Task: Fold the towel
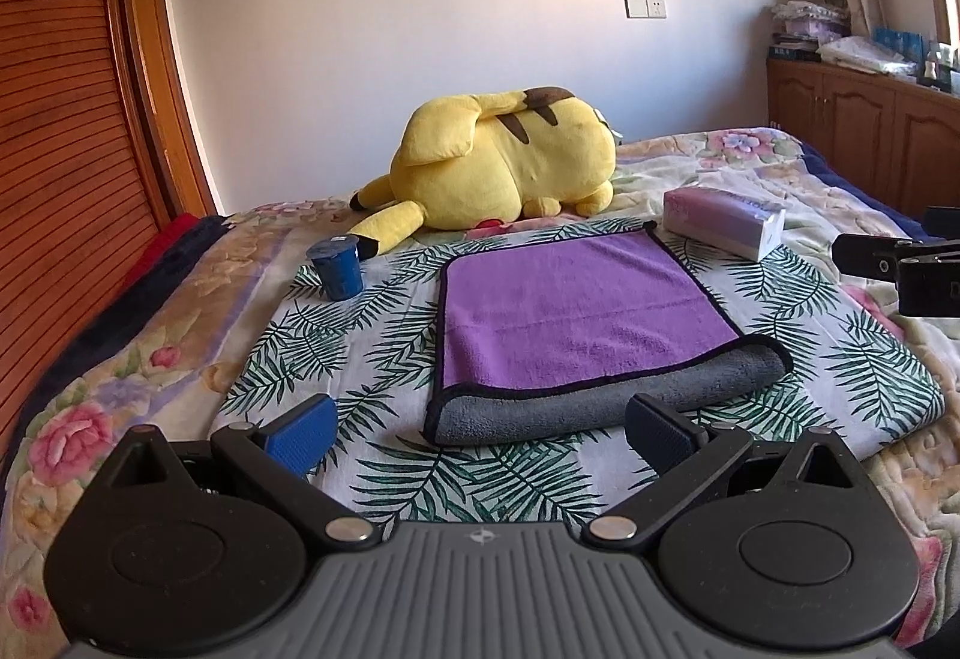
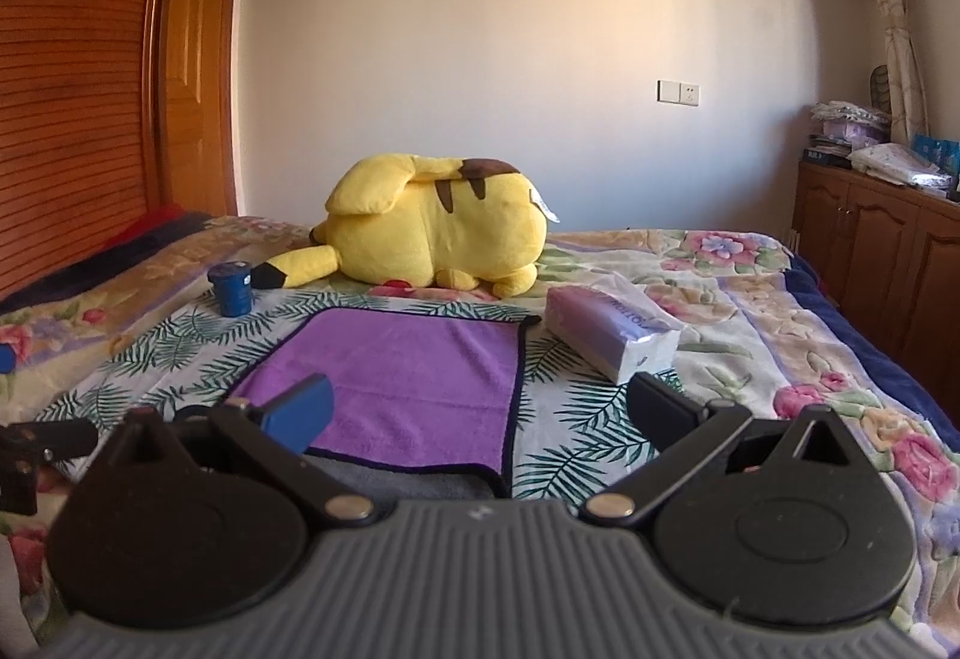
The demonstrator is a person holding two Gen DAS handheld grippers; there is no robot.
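Observation:
A purple towel point(image 1: 564, 311) with a grey underside and dark trim lies folded over on a leaf-print cloth point(image 1: 336, 347) on the bed; the grey fold faces me. It also shows in the right wrist view point(image 2: 414, 383). My left gripper point(image 1: 480, 431) is open and empty, just short of the towel's near grey fold. My right gripper point(image 2: 480, 413) is open and empty, above the towel's near right corner. The right gripper's body also shows at the right edge of the left wrist view point(image 1: 900, 269).
A yellow plush toy point(image 1: 498, 161) lies beyond the towel. A blue cup point(image 1: 336, 269) stands to the towel's left and a tissue pack point(image 1: 726, 221) to its right. A wooden wardrobe point(image 1: 66, 89) is at left, a cabinet point(image 1: 864, 119) at right.

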